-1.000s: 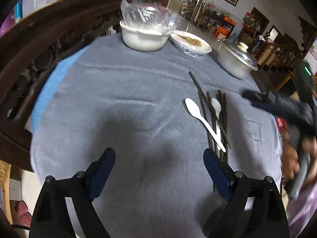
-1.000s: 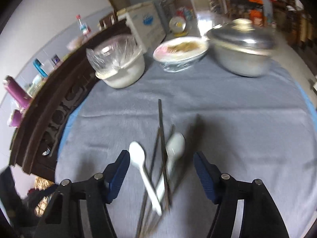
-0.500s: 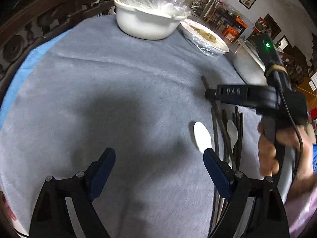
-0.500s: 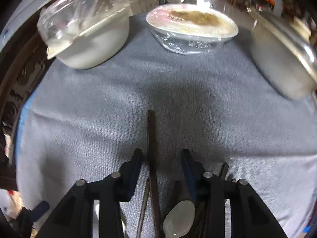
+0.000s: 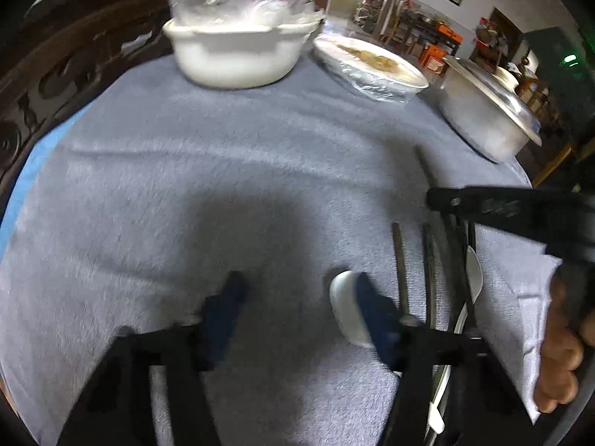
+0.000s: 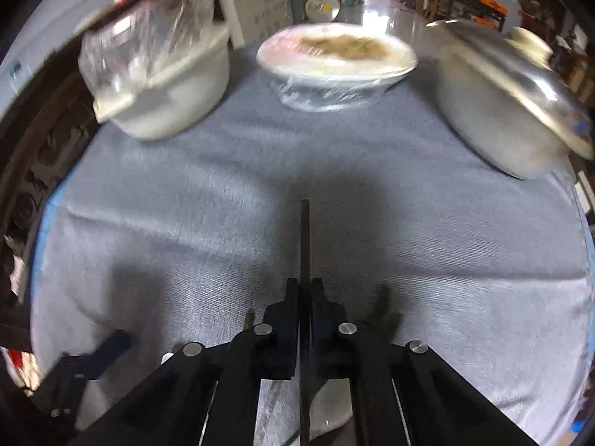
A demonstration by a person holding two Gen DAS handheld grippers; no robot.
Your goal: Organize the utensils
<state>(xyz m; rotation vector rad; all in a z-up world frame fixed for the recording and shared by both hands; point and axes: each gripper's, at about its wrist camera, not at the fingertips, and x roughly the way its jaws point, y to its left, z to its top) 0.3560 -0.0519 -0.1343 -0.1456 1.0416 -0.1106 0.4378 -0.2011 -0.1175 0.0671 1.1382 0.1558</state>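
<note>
On the grey tablecloth [image 5: 223,171] several dark chopsticks [image 5: 401,264] lie in a loose bundle with two white spoons. My left gripper [image 5: 297,282] hangs low over the cloth and its jaws are closing. The bowl of one white spoon [image 5: 344,304] lies just inside its right finger; the left finger is well clear of the spoon. The second spoon [image 5: 475,271] lies among the chopsticks to the right. My right gripper [image 6: 305,286] is shut on one dark chopstick [image 6: 305,238], which sticks out ahead of the fingertips. A spoon [image 6: 331,405] shows under its fingers.
At the far side stand a white pot covered with plastic film [image 5: 238,52], a cling-wrapped dish of food [image 5: 372,63] and a lidded metal pot [image 5: 491,111]. Carved dark wood [image 5: 55,74] borders the table on the left. A person's hand [image 5: 557,356] holds the right gripper.
Both grippers came down and forward over the utensils. The right jaws went from wide to shut around a chopstick. The left jaws narrowed, and the spoon bowl now lies beside the right finger.
</note>
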